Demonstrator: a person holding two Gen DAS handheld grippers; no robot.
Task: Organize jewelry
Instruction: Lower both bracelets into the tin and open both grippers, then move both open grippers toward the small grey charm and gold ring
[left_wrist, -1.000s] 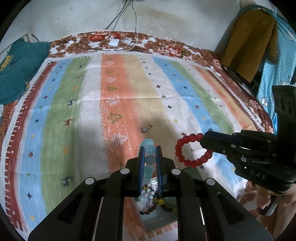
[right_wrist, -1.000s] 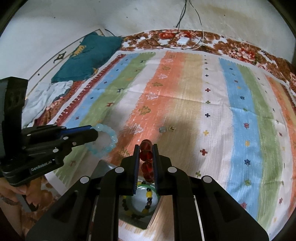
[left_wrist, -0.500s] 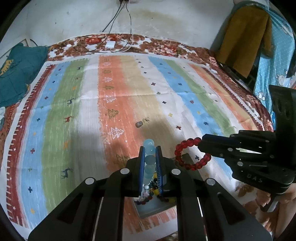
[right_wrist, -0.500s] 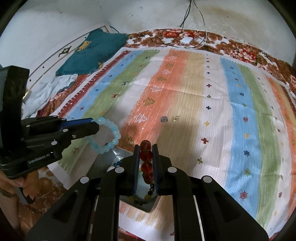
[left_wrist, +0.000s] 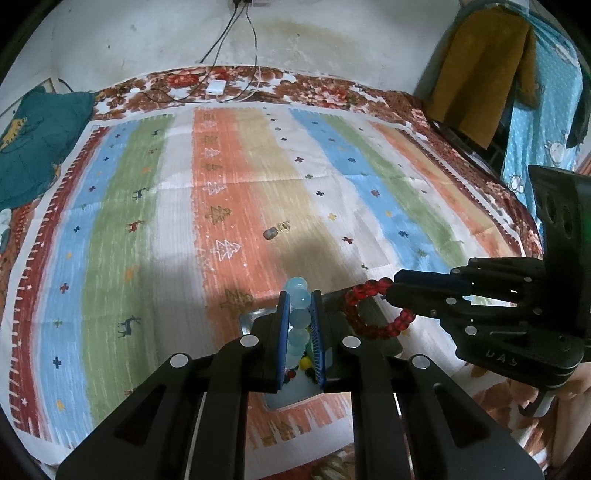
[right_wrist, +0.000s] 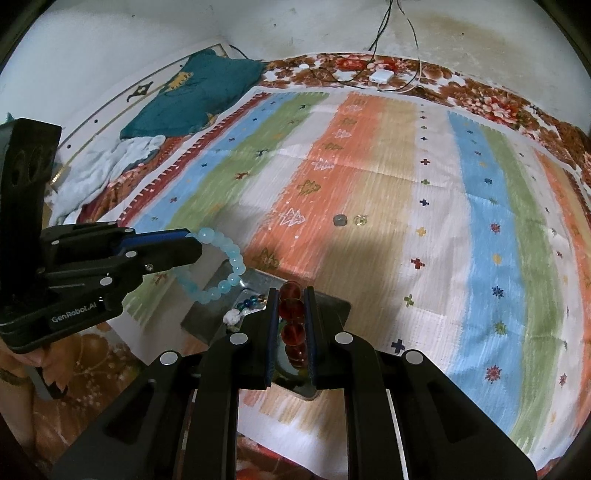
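Observation:
My left gripper (left_wrist: 300, 306) is shut on a pale blue bead bracelet (left_wrist: 298, 321), which also shows in the right wrist view (right_wrist: 227, 271). My right gripper (right_wrist: 291, 306) is shut on a red bead bracelet (right_wrist: 292, 325), seen as a hanging loop in the left wrist view (left_wrist: 373, 312). Both hold their bracelets above a grey metal tray (right_wrist: 258, 282) near the mat's front edge. The tray holds several other beaded pieces (right_wrist: 251, 302). Two small loose pieces (left_wrist: 276, 230) lie on the mat further out.
A striped mat (left_wrist: 258, 184) covers a floral bedspread. A teal cushion (right_wrist: 192, 92) lies at the far left, a white charger with cables (left_wrist: 216, 87) at the far edge. Clothes (left_wrist: 480, 66) hang at the right.
Both grippers have drawn back towards the mat's front edge and risen, still holding their bracelets. The tray now shows more fully under them.

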